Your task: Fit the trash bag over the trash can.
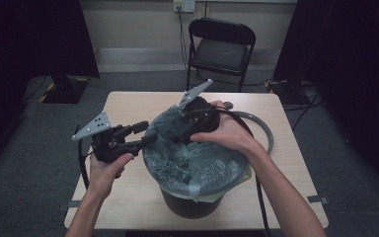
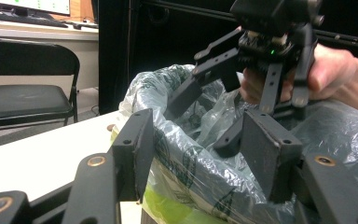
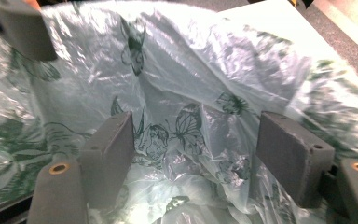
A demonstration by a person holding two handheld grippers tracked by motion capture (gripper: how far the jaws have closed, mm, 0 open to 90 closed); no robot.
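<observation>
A black bin [image 1: 190,205] stands on the table, lined with a thin see-through bag [image 1: 202,163] printed with green butterflies. My left gripper [image 1: 146,133] sits at the bin's left rim. In the left gripper view it [image 2: 203,154] is open, one jaw outside and one inside the bag's edge [image 2: 186,172], and the pads do not press on it. Held in a hand over the far side of the bin, my right gripper [image 1: 176,132] points down into the bag. Its jaws [image 3: 193,154] are open, with only crumpled bag film [image 3: 182,126] beyond them.
A grey ring [image 1: 265,131] lies on the wooden table [image 1: 128,103] behind and to the right of the bin. A black folding chair [image 1: 222,49] stands past the far edge. Cables trail off the table's left and front sides.
</observation>
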